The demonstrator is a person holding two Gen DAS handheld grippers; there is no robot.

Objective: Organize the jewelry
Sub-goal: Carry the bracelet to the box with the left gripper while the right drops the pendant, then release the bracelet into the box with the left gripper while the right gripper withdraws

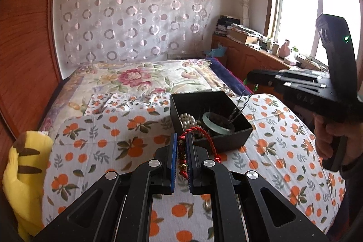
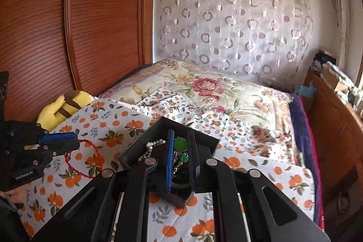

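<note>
A black open box (image 1: 229, 140) sits on the orange-print bedspread and holds a pearl strand (image 1: 187, 120) and a pale green bangle (image 1: 217, 123). My left gripper (image 1: 181, 140) is shut on a red cord bracelet with beads (image 1: 182, 154), just in front of the box's near edge. It also shows in the right wrist view (image 2: 68, 142), with the red cord (image 2: 90, 160) hanging from it. My right gripper (image 2: 181, 137) is shut on a green-stone necklace (image 2: 180, 144) and holds it over the box (image 2: 133, 151), chain dangling inside. In the left wrist view the right gripper (image 1: 251, 79) hovers above the box.
A yellow plush toy (image 1: 25, 176) lies at the bed's left edge beside a wooden wardrobe (image 2: 45, 26). A floral quilt (image 1: 140, 81) covers the far bed. A cluttered wooden cabinet (image 1: 251, 53) stands under the window at right.
</note>
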